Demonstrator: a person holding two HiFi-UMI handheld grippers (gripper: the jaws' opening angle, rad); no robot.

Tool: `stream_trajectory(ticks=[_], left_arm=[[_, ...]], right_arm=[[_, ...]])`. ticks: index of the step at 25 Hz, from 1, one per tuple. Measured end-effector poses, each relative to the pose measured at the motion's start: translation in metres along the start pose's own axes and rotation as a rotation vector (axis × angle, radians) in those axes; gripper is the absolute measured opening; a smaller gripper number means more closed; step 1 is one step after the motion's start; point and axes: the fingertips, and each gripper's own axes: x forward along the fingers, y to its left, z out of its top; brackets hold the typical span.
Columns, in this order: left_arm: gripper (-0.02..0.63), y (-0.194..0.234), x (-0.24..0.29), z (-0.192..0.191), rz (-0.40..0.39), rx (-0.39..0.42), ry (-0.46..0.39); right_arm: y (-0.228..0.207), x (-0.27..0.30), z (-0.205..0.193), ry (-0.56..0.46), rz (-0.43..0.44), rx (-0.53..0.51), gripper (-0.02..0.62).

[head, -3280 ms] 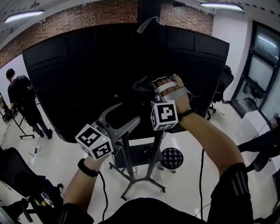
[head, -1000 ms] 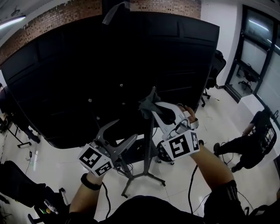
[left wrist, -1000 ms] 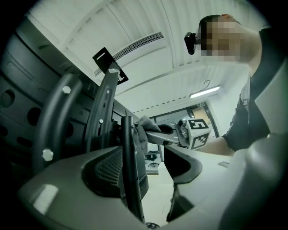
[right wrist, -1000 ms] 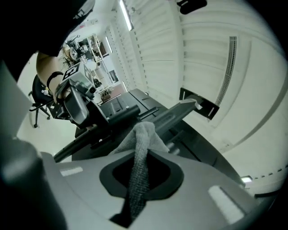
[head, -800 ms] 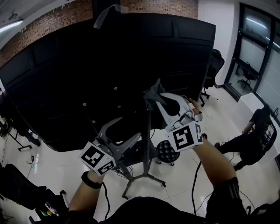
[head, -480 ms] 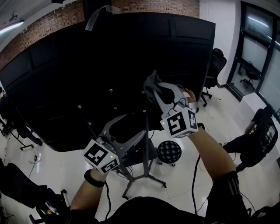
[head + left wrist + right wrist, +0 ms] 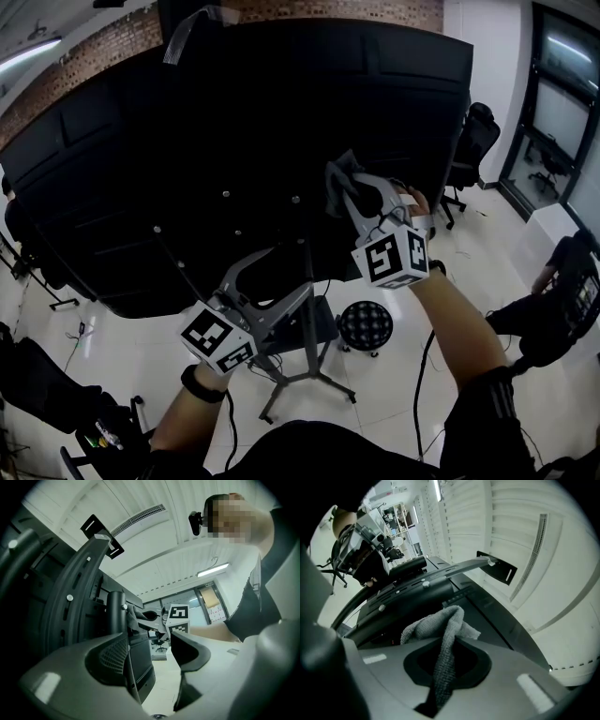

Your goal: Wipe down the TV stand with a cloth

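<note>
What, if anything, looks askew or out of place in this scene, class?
A pale strip sticks out crookedly from the top edge of the big black TV, like loose tape or a tag. Nothing else stands out; the right claw grips the grey cloth.

The place looks like an open office or lab workspace. A glossy white tiled floor (image 7: pixel 122 337) lies under long ceiling lights (image 7: pixel 28 53), with a brick wall (image 7: pixel 103 42) along the top and dark-framed glass panels (image 7: pixel 562 84) at the right. A black office chair (image 7: pixel 473 141) stands near those panels, and a round stool (image 7: pixel 366 325) sits on the tiles. A large black TV (image 7: pixel 234 141) on a floor stand (image 7: pixel 309 328) fills the middle, and black cables (image 7: pixel 419 370) show against the floor. A person (image 7: pixel 562 291) in dark clothes is low at the right edge. The gripper views show a white slatted ceiling (image 7: pixel 487 522) with a long vent (image 7: pixel 138 520).
</note>
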Motion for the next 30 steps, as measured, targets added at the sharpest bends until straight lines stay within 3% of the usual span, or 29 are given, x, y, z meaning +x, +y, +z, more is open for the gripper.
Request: stream_trajectory(ticks=[9, 15, 21, 25, 30], left_arm=[[0.308, -0.024, 0.034, -0.006, -0.042, -0.008, -0.009], [0.308, -0.033, 0.045, -0.01, -0.05, -0.014, -0.008], [0.308, -0.033, 0.041, -0.009, -0.034, -0.016, -0.016], [0.308, -0.027, 0.029, -0.006, -0.001, -0.008, -0.02], [0.308, -0.023, 0.013, -0.005, 0.033, 0.003, -0.012]], right_arm=[[-0.038, -0.03, -0.077, 0.116, -0.054, 0.089, 0.015], [-0.05, -0.04, -0.099, 0.145, -0.064, 0.191, 0.015], [-0.045, -0.046, -0.054, 0.029, -0.062, 0.173, 0.015], [-0.015, -0.036, -0.011, -0.055, 0.002, 0.127, 0.015], [0.037, -0.017, 0.011, -0.086, 0.098, 0.053, 0.015]])
